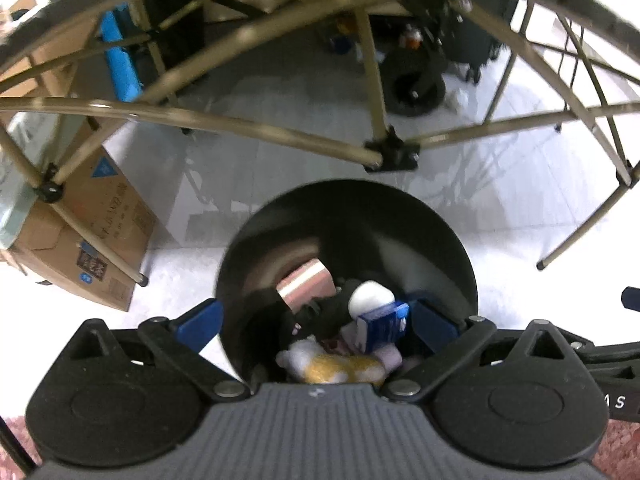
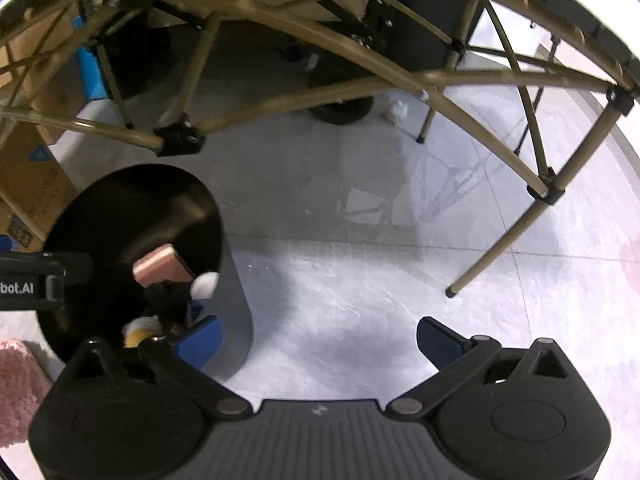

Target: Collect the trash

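A black round bin (image 1: 420,232) stands on the pale floor under a folding table. Inside it lie a white wad (image 1: 370,296), a blue carton (image 1: 384,324), a yellow and white wrapper (image 1: 340,366) and a pinkish copper box (image 1: 306,284). My left gripper (image 1: 316,322) hangs open over the bin's mouth, and the blue carton lies close to its right finger without being held. My right gripper (image 2: 320,340) is open and empty over bare floor, just right of the bin (image 2: 120,200). A crumpled white paper (image 2: 396,110) lies on the floor farther back, under the table frame.
Gold tubular table legs and braces (image 1: 280,136) cross the whole upper view. Cardboard boxes (image 1: 100,240) stand to the left. A black wheeled base (image 1: 416,88) sits at the back. A pink rug (image 2: 20,380) edges the near left floor. Open floor spreads right of the bin.
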`<state>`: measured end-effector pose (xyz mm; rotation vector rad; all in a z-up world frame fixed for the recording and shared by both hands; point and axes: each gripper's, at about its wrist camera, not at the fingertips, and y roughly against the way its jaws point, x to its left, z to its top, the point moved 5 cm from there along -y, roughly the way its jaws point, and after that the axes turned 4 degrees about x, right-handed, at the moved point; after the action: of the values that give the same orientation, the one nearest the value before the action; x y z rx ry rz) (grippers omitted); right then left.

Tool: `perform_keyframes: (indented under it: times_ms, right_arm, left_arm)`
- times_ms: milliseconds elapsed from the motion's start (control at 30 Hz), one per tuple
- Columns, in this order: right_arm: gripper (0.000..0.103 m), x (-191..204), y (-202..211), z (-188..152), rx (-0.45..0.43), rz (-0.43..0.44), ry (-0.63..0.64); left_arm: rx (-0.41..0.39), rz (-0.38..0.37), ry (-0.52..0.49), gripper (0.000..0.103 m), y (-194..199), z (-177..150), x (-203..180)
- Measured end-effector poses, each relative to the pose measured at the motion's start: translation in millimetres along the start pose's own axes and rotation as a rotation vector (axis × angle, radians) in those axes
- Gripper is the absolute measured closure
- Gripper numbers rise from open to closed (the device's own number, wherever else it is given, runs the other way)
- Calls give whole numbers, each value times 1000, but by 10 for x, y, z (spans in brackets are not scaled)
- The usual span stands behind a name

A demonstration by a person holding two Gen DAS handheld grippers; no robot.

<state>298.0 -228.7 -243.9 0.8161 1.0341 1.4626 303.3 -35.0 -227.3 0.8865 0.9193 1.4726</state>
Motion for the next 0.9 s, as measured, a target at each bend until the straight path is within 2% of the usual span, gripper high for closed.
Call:
perform_keyframes:
  times_ms: [167, 400, 700, 900]
  right_arm:
    - [0, 94, 161, -54, -36, 34, 5]
    - [0, 136, 502, -95, -98, 109, -38]
    - [0, 242, 1397, -314, -256, 145, 36]
    - [0, 297, 2036, -656, -359, 147, 90]
  left_arm:
    - [-70, 35, 19, 0, 254, -26, 153]
    - [-171, 26, 33, 0, 733, -74, 299]
    - [-299, -10, 5, 0, 1541, -412, 502]
    - [-394, -23, -25, 0, 2083, -771, 567]
